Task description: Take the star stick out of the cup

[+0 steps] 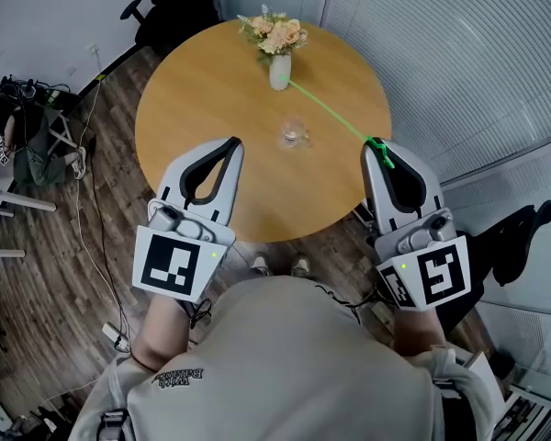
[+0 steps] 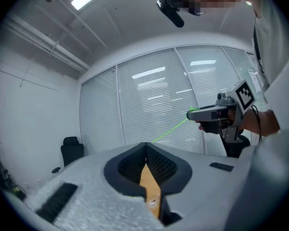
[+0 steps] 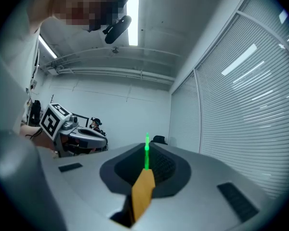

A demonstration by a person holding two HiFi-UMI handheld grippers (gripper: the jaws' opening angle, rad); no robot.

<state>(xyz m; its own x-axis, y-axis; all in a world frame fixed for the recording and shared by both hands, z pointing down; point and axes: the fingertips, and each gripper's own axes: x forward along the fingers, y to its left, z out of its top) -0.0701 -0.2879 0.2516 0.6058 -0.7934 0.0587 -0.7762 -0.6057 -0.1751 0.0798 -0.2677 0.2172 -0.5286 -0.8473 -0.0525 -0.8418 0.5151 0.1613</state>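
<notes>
A thin green star stick (image 1: 331,113) is clamped at its near end in my right gripper (image 1: 378,143), which is shut on it. The stick slants up and left over the round wooden table (image 1: 193,90), and its far tip ends near the white flower vase (image 1: 280,70). It is clear of the small clear glass cup (image 1: 296,134), which stands alone mid-table. In the right gripper view the stick (image 3: 147,150) rises out of the closed jaws. My left gripper (image 1: 231,141) hovers over the table's near edge, shut and empty. The left gripper view shows the stick (image 2: 171,129) and the right gripper (image 2: 192,113).
A dark chair (image 1: 523,237) stands at the right of the table, and an office chair (image 1: 147,12) behind it. Cables and bags (image 1: 28,127) lie on the wooden floor at the left. Blinds cover the window wall (image 1: 459,53) at the right.
</notes>
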